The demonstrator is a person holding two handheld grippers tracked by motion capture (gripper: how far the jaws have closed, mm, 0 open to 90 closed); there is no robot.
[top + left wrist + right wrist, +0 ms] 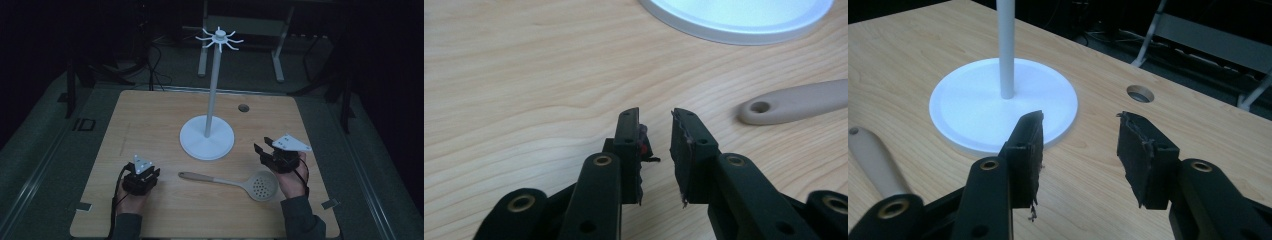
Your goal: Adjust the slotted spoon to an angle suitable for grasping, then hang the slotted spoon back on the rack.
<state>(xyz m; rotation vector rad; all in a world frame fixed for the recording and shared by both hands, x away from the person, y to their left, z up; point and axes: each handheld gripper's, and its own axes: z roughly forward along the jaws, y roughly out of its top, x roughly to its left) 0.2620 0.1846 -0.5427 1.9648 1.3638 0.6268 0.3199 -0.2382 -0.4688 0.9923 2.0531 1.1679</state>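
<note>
A white hook stand (210,90) rises from a round base (206,142) at the middle of the wooden table, with a ring of hooks (219,38) at its top. A beige slotted spoon (263,186) lies flat in front of the base, handle end (794,102) pointing left. My left gripper (150,172) rests low on the table left of the handle, its jaws a little apart (655,117) with nothing between them. My right gripper (264,146) hovers just behind the spoon's bowl, facing the base (973,107), open wide and empty (1080,120).
A round cable hole (243,107) sits in the table behind the stand, to the right. Dark floor, cables and metal frame legs (277,55) lie beyond the far edge. Bare wood (150,125) stretches left of the base.
</note>
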